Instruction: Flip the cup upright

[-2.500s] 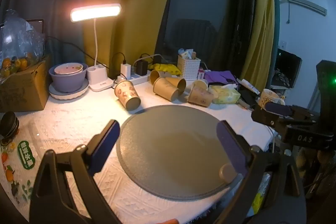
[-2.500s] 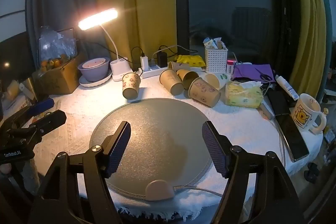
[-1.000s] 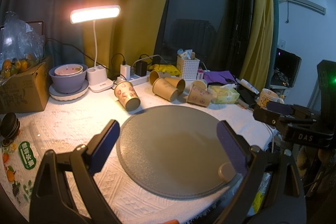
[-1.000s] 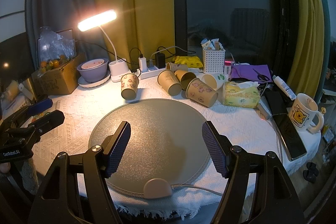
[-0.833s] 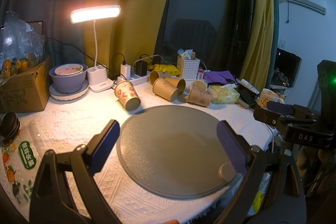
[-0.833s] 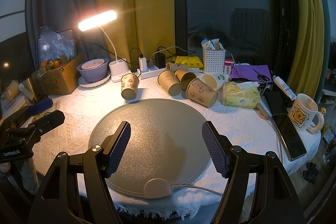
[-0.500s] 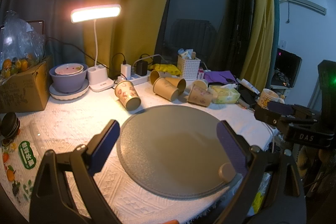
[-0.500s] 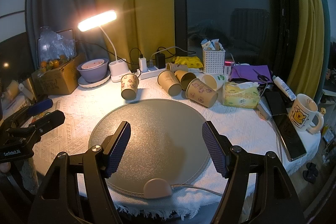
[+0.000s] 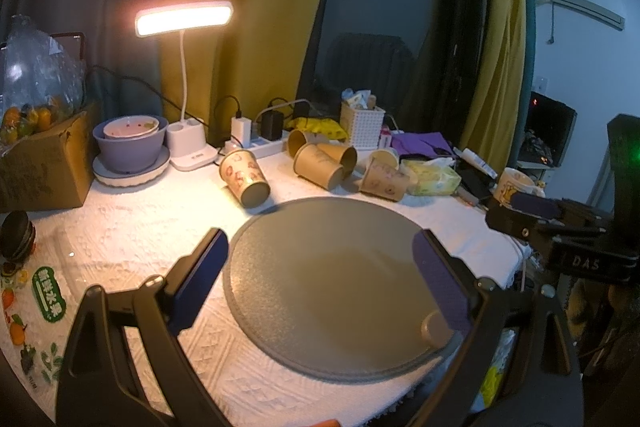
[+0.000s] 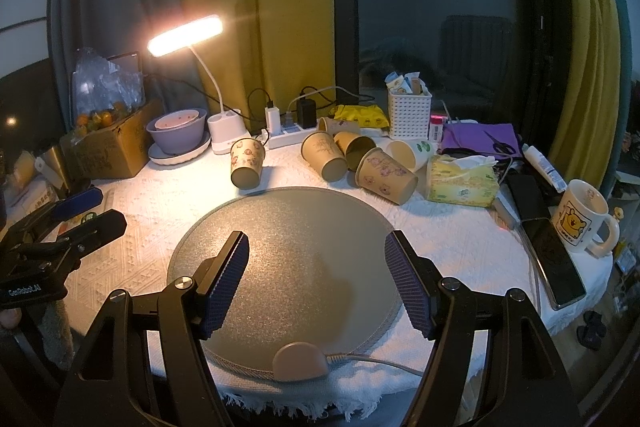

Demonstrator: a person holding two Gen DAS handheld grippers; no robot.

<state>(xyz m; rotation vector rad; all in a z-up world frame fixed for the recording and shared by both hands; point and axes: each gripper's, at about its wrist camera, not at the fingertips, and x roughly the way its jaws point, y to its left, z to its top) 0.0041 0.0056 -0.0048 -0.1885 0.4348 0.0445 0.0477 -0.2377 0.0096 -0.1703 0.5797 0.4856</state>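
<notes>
Several paper cups lie on their sides at the back of the table. One printed cup (image 9: 244,178) (image 10: 247,163) lies alone left of centre, bottom toward me. A cluster lies to its right: a plain brown cup (image 9: 318,166) (image 10: 324,156), another brown cup (image 10: 354,147) and a printed cup (image 9: 384,180) (image 10: 386,177). My left gripper (image 9: 320,275) is open and empty above the round grey mat (image 9: 340,287). My right gripper (image 10: 316,279) is open and empty above the same mat (image 10: 280,227). Each gripper shows at the edge of the other's view.
A lit desk lamp (image 10: 186,35), a purple bowl on a plate (image 10: 176,131), a power strip (image 10: 286,135) and a white basket (image 10: 409,105) line the back. A tissue pack (image 10: 462,181), a phone (image 10: 554,253) and a bear mug (image 10: 580,219) sit at the right. A cardboard box (image 9: 36,163) stands at the left.
</notes>
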